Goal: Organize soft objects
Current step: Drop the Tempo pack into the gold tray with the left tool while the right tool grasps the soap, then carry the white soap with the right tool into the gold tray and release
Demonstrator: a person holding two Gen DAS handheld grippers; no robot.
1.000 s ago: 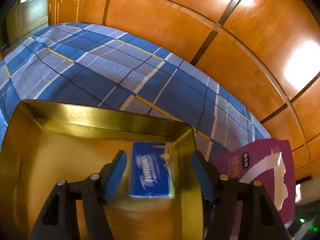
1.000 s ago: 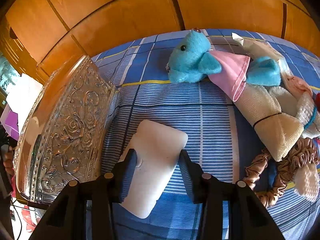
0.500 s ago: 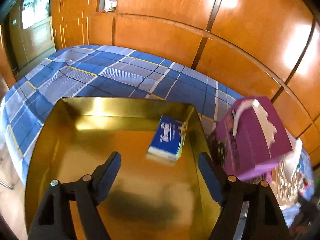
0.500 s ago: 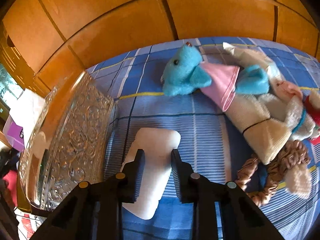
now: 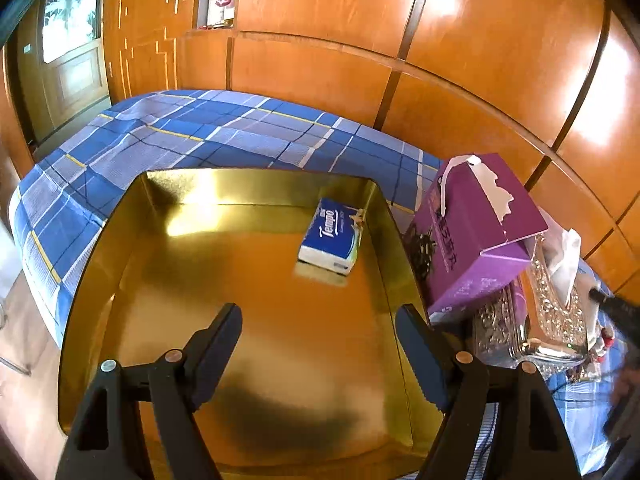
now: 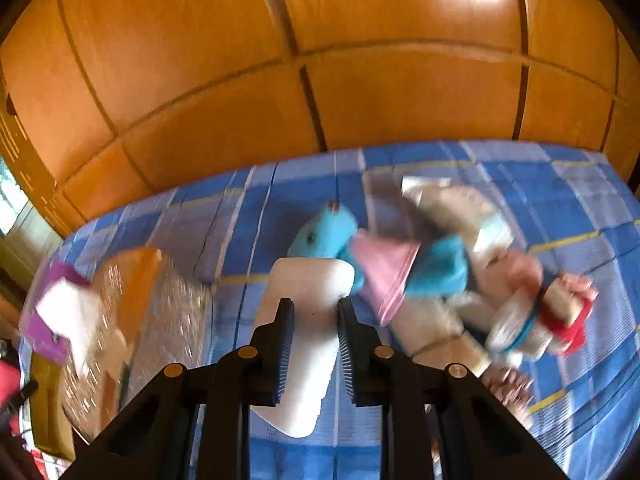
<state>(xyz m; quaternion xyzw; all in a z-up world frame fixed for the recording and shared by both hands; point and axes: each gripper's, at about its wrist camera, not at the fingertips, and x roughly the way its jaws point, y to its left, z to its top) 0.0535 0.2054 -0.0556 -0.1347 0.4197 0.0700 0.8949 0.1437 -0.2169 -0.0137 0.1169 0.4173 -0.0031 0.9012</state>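
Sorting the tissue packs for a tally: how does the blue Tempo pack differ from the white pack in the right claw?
The Tempo pack is blue and printed; the white pack is plain. The Tempo pack lies free in the gold tray, while the right claw pinches the white pack. The left claw is open, holding neither. Both are soft, rectangular packs.

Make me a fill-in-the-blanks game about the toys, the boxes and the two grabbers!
1. The right gripper is shut on a soft ____ pad.
2. The blue Tempo tissue pack lies inside the shiny ____ tray.
3. The left gripper is ____ and holds nothing.
4. The plush elephant is light ____.

Missing words: white; gold; open; blue
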